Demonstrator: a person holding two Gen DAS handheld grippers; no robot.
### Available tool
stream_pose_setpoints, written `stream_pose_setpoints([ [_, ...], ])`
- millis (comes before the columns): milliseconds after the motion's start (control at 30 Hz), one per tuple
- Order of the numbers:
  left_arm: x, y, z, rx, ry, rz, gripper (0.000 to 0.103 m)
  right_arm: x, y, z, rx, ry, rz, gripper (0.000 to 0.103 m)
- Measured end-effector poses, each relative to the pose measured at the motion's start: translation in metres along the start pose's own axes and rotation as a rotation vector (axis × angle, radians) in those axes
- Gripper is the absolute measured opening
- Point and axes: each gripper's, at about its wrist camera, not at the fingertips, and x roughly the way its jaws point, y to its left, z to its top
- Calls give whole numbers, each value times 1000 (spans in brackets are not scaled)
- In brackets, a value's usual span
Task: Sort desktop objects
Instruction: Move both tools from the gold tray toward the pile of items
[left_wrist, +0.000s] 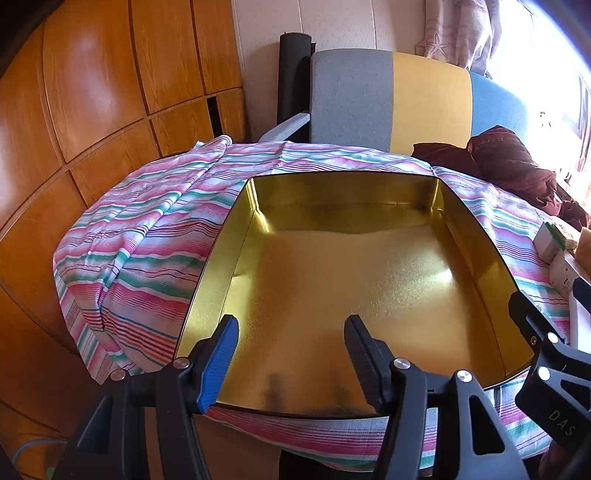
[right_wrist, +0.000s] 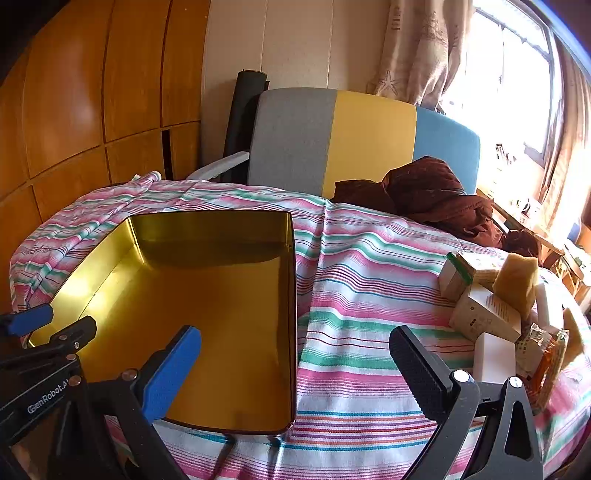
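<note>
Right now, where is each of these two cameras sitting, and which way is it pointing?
Left wrist view: rides on the left tongs, looking forward and down into the empty gold tin; its own two open fingers show, plus the right tongs at the right edge.
Right wrist view: rides on the right tongs, looking over the striped cloth between tin and the pile of boxes; its open fingers show, the left tongs at left.
Shared: tin, cloth, chair.
</note>
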Motion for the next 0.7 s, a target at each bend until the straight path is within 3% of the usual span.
stream_pose_setpoints([
  [367,3,0,-9,-21,0,-126,62,-9,1,0,-25,-66,-15,103],
  [533,12,3,-12,-71,57,-232,62,-8,-14,-1,16,-58,-12,103],
  [700,5,-6,-13,-48,38,-287,62,-8,-38,-7,62,-49,-19,103],
])
